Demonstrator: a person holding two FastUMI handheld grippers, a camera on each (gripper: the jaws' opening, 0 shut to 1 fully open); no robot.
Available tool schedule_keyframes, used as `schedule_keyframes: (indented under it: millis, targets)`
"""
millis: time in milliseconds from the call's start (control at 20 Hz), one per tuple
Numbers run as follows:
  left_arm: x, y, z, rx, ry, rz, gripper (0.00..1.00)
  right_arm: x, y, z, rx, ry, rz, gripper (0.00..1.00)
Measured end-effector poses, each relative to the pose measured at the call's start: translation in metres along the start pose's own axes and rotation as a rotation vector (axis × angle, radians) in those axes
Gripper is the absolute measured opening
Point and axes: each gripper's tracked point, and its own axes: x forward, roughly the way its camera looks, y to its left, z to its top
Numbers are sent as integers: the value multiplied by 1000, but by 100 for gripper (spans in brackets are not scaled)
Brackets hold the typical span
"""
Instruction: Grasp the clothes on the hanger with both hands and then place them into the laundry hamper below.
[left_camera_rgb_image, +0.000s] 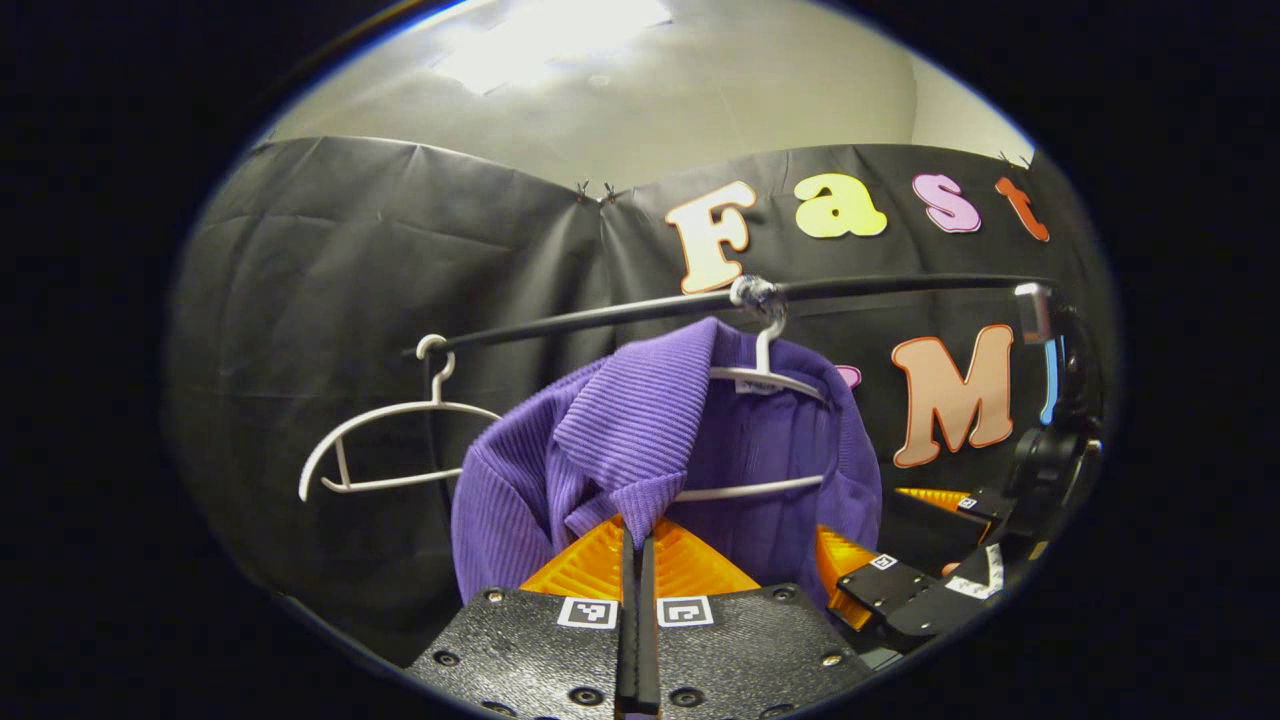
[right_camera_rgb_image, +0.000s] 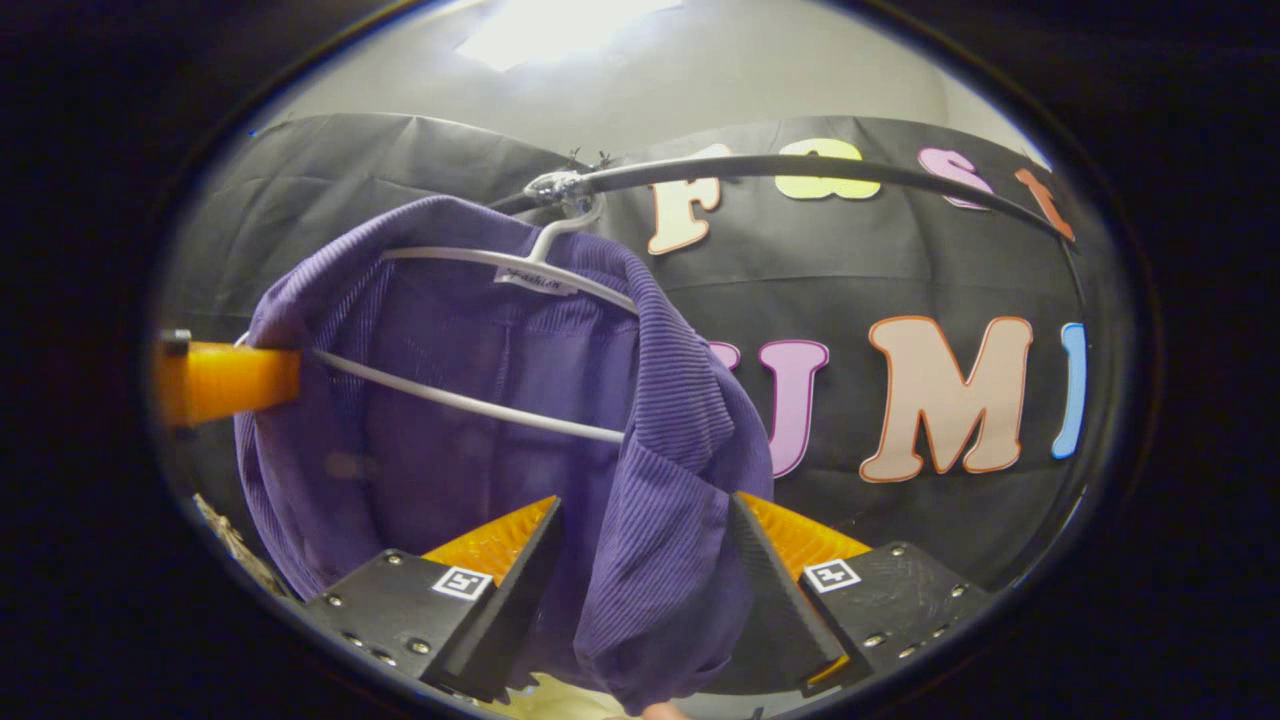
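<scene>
A purple ribbed garment (left_camera_rgb_image: 620, 430) hangs on a white hanger (left_camera_rgb_image: 765, 380) from a black rail (left_camera_rgb_image: 600, 320). My left gripper (left_camera_rgb_image: 637, 545) is shut, with the tip of the garment's folded collar flap pinched between its fingers. In the right gripper view the same garment (right_camera_rgb_image: 480, 400) drapes over the hanger (right_camera_rgb_image: 470, 258), and a thick fold of its right side hangs down between the spread fingers of my right gripper (right_camera_rgb_image: 645, 535), which is open around it. The right gripper's body (left_camera_rgb_image: 900, 585) shows at the garment's lower right in the left gripper view.
An empty white hanger (left_camera_rgb_image: 400, 430) hangs on the rail to the left of the garment. The rail (right_camera_rgb_image: 800, 168) curves away to the right above the black cloth wall. A finger of the left gripper (right_camera_rgb_image: 225, 380) pokes in at the garment's left edge.
</scene>
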Motion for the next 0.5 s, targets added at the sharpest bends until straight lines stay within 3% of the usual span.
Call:
schedule_keyframes:
  millis: [150, 200, 300, 500]
  targets:
    - [-1, 11, 15, 25, -35, 34, 0, 10, 4, -5, -2, 8, -1, 100]
    - [-1, 14, 20, 34, -48, 45, 0, 12, 5, -8, -5, 9, -5, 93]
    - [-1, 20, 29, 43, -68, 63, 0, 17, 4, -12, -15, 14, -17, 93]
    - [1, 35, 44, 32, -96, 102, 0, 25, -10, -24, -53, 48, -80, 92]
